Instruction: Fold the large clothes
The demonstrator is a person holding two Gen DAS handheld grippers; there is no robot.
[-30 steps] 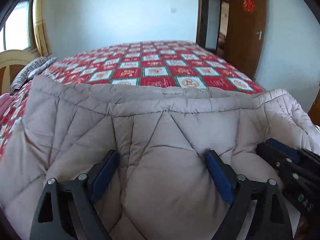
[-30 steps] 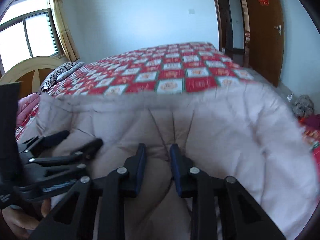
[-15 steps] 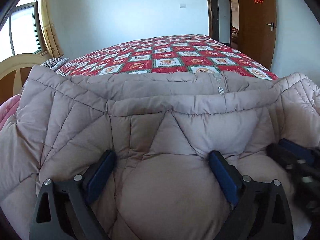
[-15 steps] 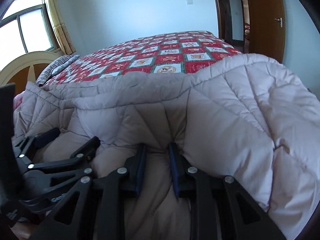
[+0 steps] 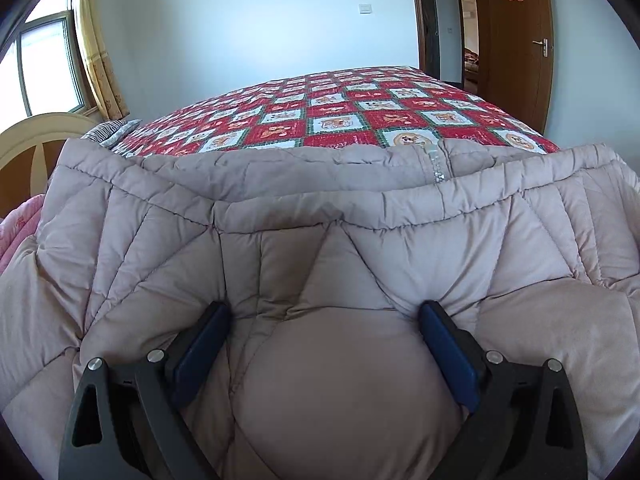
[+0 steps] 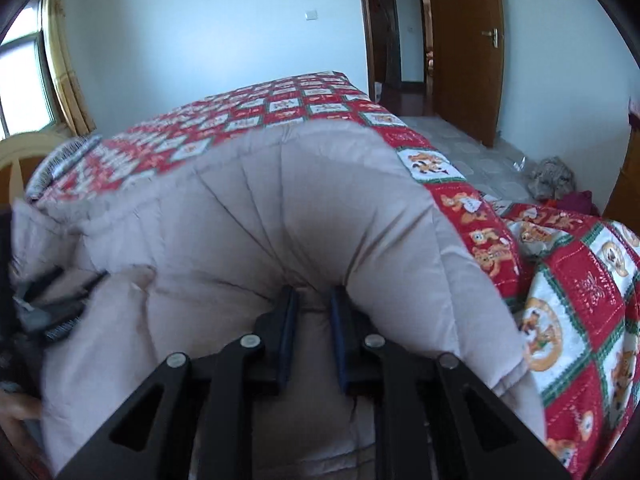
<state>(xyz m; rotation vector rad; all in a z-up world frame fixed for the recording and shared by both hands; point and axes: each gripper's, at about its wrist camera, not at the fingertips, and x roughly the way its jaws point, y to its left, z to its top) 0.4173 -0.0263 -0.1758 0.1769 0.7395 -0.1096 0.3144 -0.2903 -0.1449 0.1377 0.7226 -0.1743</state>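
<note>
In the left wrist view, we see our left gripper (image 5: 324, 320) at the bottom with its blue pads (image 5: 200, 348) spread very wide. A fat bulge of the puffy beige coat (image 5: 280, 240) sits between them, and both pads press into it. The coat fills the lower half. Behind it lies the red checked bed cover (image 5: 360, 112).

In the right wrist view, our right gripper (image 6: 313, 308) sits at the bottom middle. Its jaws are closing on a thin pinch of the coat (image 6: 280, 208). The coat humps across the middle and left. The bed cover (image 6: 560, 300) shows at the right. The other gripper (image 6: 52, 312) is a blur at the left edge.
</note>
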